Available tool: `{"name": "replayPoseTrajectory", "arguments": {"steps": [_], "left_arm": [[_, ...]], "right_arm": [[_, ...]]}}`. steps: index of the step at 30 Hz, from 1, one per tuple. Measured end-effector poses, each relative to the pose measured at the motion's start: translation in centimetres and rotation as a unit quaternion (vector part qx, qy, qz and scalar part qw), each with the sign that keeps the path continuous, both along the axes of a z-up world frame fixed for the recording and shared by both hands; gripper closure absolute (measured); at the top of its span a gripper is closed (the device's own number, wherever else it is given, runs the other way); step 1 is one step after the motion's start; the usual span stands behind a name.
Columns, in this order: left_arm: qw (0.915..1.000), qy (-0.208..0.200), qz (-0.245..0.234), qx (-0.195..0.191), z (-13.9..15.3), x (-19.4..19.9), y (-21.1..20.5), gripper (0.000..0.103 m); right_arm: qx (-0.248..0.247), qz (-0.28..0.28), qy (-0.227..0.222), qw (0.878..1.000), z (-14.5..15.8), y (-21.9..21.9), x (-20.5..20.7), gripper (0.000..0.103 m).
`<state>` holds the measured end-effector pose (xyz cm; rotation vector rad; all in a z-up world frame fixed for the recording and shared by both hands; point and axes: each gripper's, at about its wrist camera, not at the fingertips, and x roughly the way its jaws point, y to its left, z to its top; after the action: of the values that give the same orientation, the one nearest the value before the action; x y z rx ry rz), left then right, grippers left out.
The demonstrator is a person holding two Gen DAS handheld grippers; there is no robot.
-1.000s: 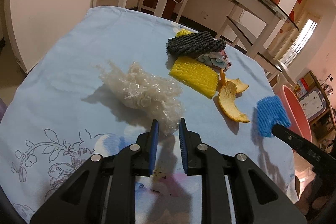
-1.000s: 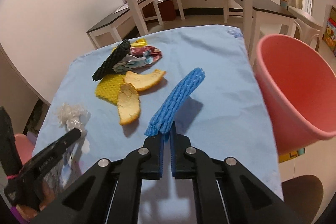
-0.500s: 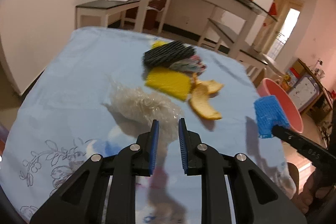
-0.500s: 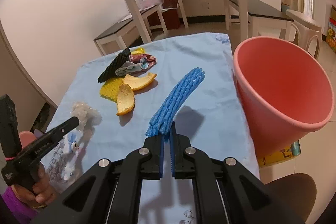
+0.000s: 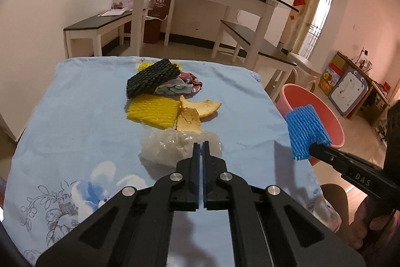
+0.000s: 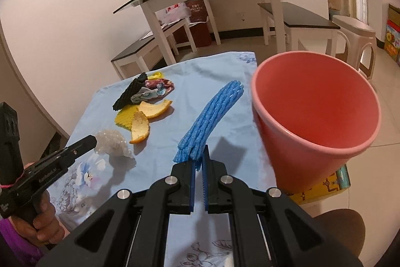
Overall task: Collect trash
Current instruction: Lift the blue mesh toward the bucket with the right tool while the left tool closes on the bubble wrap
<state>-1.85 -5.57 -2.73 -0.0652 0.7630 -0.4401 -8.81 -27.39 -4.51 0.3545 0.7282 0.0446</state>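
Left wrist view: the left gripper [image 5: 200,152] has its jaws pressed together on the near edge of the clear plastic wad [image 5: 175,145], which sits just ahead at twelve o'clock on the blue floral tablecloth [image 5: 75,116]; beyond it, also toward twelve o'clock, lie two orange peels [image 5: 195,111], a yellow foam net [image 5: 152,110], a black foam net [image 5: 152,79] and a crumpled printed wrapper [image 5: 180,88], all touching or overlapping in one heap; at three o'clock the right gripper [image 5: 308,150] carries the blue foam net [image 5: 306,131] in front of the pink bucket [image 5: 295,94], which stands off the table's right edge. Right wrist view: the right gripper [image 6: 200,157] pinches the near end of the blue foam net [image 6: 212,114], whose free end points toward one o'clock; the pink bucket [image 6: 312,116] is close at two o'clock with its mouth open toward the camera; at nine o'clock the left gripper [image 6: 93,140] meets the clear plastic wad [image 6: 112,143], held by a hand [image 6: 40,224]. Both pieces look freshly picked, so the step in hand seems to be carrying them to the bucket; next the right side likely has to swing the net over the rim toward two o'clock and let go, with the left following; whether the thin pinch on the wad will hold is uncertain.
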Motion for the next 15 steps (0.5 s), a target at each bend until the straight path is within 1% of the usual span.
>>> {"name": "replayPoseTrajectory", "arguments": {"steps": [2, 6, 8, 13, 15], "left_arm": [[0.9999, 0.004, 0.008, -0.01, 0.2, 0.2, 0.7, 0.102], [0.9995, 0.027, 0.009, -0.012, 0.0, 0.2, 1.6, 0.1], [0.9993, 0.035, 0.01, -0.002, -0.3, -0.2, 1.9, 0.099], [0.9972, 0.071, 0.003, 0.021, -1.7, -1.6, 2.3, 0.098], [0.996, 0.086, 0.009, 0.024, -2.1, -1.9, 2.9, 0.098]], "right_arm": [[0.002, 0.0, -0.001, 1.0, -0.1, -0.2, -0.3, 0.099], [0.005, 0.004, -0.001, 1.0, -0.3, -0.5, -0.5, 0.099], [0.007, 0.007, 0.0, 1.0, -0.5, -0.3, -0.4, 0.099], [0.009, 0.021, 0.0, 1.0, -0.7, -0.1, -0.3, 0.099], [0.009, 0.025, 0.0, 1.0, -0.7, -0.1, -0.3, 0.099]]}}
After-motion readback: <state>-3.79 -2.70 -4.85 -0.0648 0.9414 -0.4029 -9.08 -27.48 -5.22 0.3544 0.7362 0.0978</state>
